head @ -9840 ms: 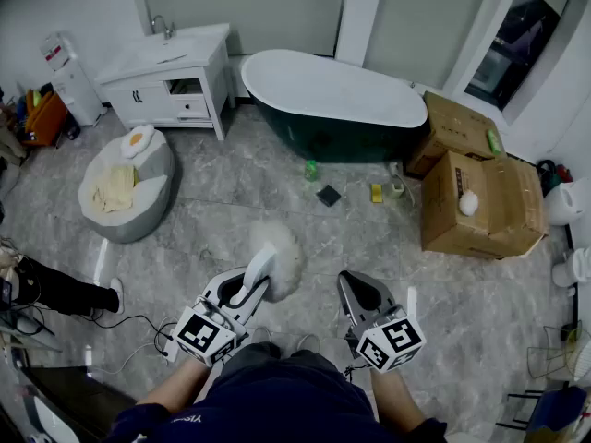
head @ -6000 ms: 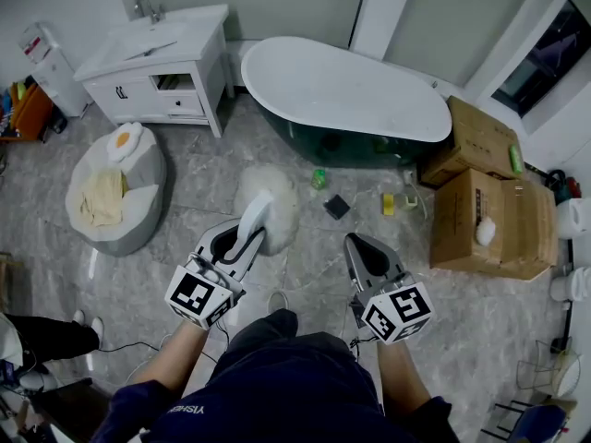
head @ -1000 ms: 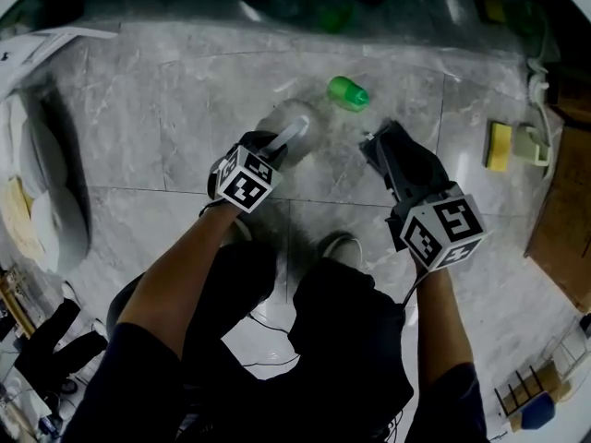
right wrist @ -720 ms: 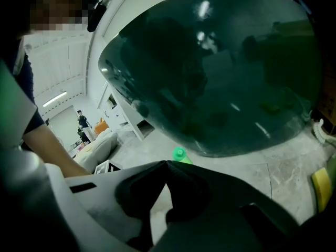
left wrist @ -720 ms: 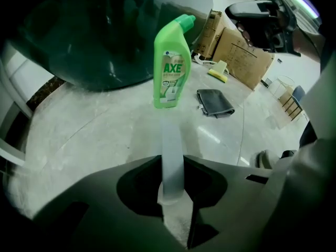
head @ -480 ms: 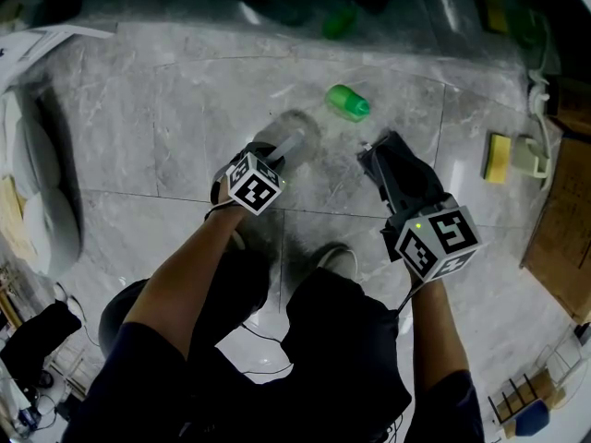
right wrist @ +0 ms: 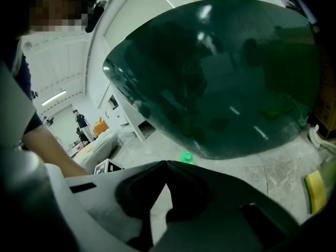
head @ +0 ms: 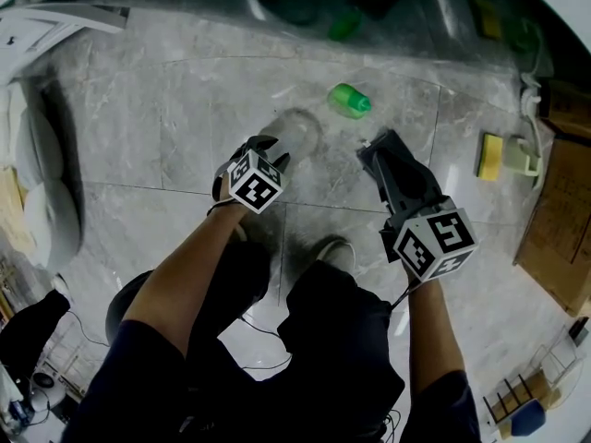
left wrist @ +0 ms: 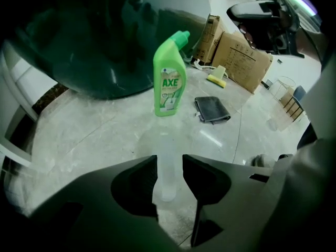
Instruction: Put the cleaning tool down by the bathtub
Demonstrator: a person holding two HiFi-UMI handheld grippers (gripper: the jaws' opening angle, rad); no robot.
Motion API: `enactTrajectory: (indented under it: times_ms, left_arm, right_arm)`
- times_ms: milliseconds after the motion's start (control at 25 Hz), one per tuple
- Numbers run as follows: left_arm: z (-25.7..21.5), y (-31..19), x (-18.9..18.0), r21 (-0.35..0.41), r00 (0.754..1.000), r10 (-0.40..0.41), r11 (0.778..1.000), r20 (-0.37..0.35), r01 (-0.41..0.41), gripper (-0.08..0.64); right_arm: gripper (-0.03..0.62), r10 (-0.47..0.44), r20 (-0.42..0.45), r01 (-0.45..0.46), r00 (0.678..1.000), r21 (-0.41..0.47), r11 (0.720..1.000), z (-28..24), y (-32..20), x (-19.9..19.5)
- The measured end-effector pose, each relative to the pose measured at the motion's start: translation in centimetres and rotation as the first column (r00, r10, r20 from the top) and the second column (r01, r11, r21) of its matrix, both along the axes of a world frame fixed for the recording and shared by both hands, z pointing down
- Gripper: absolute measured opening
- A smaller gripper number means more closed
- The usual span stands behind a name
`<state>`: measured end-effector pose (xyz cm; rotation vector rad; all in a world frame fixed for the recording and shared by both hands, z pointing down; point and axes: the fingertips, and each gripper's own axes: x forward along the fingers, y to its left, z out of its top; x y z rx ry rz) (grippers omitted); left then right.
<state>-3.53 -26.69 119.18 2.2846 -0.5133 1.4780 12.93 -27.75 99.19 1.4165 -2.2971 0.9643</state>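
Note:
The cleaning tool, a fluffy white duster head (head: 294, 129) on a pale handle (left wrist: 168, 175), lies on the marble floor a short way from the dark green bathtub (left wrist: 100, 46). My left gripper (head: 271, 148) points steeply down over the handle. Its jaws have just been opening, and in the left gripper view the left gripper (left wrist: 169, 168) stands open with the handle loose between the pads, a gap on each side. My right gripper (head: 369, 150) hovers to the right of the duster, and in the right gripper view the right gripper (right wrist: 167, 164) is shut on nothing.
A green cleaner bottle (left wrist: 169, 83) stands beside the bathtub (right wrist: 220, 72), just beyond the duster. A grey cloth (left wrist: 212, 110), a yellow sponge (head: 489, 155) and cardboard boxes (left wrist: 239, 59) lie to the right. The person's feet are just behind the grippers.
The left jaws have spread apart and no longer press the handle, which now rests on the floor. The right gripper has stayed where it was.

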Motion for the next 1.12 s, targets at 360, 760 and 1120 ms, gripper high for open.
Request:
enactTrajectory:
  times_ms: [360, 760, 1120]
  left_arm:
    - [-11.4, -1.6, 0.2, 0.059, 0.996, -0.023, 0.998, -0.086, 0.028, 0.169]
    - [-25.6, -2.1, -0.6, 0.117, 0.986, -0.04, 0.991, -0.164, 0.059, 0.169]
    - [-40.3, -2.8, 1.1, 0.179, 0.964, -0.043, 0.98, -0.261, 0.093, 0.169]
  right_arm:
    - [0.006, 0.006, 0.0, -0.006, 1.0, -0.004, 1.0, -7.6, 0.6, -0.6]
    - [0.006, -0.017, -0.005, 0.017, 1.0, -0.001, 1.0, -18.6, 0.3, -0.9]
    - [0.006, -0.037, -0.004, 0.037, 0.999, 0.021, 0.999, -30.0, -0.5, -1.8]
